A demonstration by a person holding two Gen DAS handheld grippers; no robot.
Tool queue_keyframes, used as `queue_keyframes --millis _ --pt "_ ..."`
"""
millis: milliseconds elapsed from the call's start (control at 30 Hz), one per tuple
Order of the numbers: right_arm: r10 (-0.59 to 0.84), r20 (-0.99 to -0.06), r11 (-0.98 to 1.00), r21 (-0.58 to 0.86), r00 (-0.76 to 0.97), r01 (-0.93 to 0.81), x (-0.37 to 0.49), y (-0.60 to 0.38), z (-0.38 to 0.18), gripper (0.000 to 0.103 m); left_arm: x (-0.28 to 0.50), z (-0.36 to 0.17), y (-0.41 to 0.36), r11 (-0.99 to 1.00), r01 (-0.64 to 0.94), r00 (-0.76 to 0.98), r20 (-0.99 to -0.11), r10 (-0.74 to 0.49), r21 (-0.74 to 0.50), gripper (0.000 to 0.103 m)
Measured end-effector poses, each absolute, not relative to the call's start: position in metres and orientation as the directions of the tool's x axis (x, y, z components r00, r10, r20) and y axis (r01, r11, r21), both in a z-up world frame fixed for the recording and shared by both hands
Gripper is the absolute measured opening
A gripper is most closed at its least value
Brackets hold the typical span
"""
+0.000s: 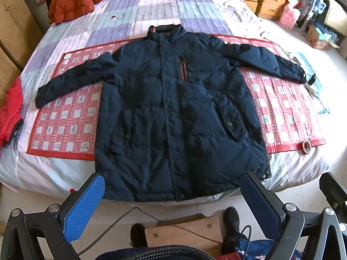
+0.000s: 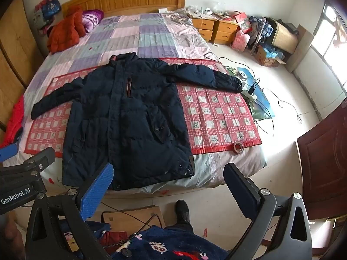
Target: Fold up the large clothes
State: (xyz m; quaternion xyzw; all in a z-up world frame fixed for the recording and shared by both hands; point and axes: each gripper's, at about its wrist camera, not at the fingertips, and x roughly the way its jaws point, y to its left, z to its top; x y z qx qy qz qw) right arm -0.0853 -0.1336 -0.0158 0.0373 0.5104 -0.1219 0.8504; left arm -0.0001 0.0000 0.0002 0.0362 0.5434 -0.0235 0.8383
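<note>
Left jaws: the left gripper hangs off the foot of the bed with its blue-padded jaws spread wide and nothing between them; the hem of the coat lies just beyond the tips at 12 o'clock.
Right jaws: the right gripper is likewise spread and empty, held back from the bed edge, with the coat's hem corner up at 11 o'clock in its own view.
Task's thing: the large dark navy padded winter coat lies face up and closed down the front, flat on the bed, collar toward the headboard at 12 o'clock, hem toward the person.
Sleeves: one sleeve runs out toward 9 o'clock, the other toward 2 o'clock; both lie spread, not yet folded in.
Under it: a red checked quilted mat on a pastel patchwork bedsheet.
Step in hand, as I judge it: no fold has begun; the first is to bring a sleeve across the chest.
Doing it well: take each cuff with a deep bite, since puffy fill may slip from a shallow pinch; lift enough to clear the body, lay the sleeve straight, then press the air out before folding hem to collar.
Watch for: the brown roll of tape on the mat's near corner at 4 o'clock of the coat, apart from the hem but near a sweeping path.
</note>
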Motion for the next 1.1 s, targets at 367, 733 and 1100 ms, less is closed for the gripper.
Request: queue_keyframes --millis 367,733,1100 --pt "-0.170 -0.875 0.968 -0.061 0.453 0.245 -0.0854 -0.1317 -0.0147 0.103 0.0006 -0.0015 -0.0017 0.996 0.080 0.405 -0.914 -0.007 0.028 0.102" --pt "-0.166 -0.875 0.968 -0.057 0.456 0.243 -0.0860 -0.1314 -0.0148 0.103 -0.0006 0.0010 -0.0013 0.996 0.084 0.405 -0.914 -0.012 0.024 0.102" --pt "-0.166 -0.874 0.969 -0.058 0.456 0.242 -0.0846 -0.1306 -0.0149 0.103 -0.0034 -0.0002 -0.0006 0.996 0.084 0.407 -0.913 -0.013 0.024 0.102"
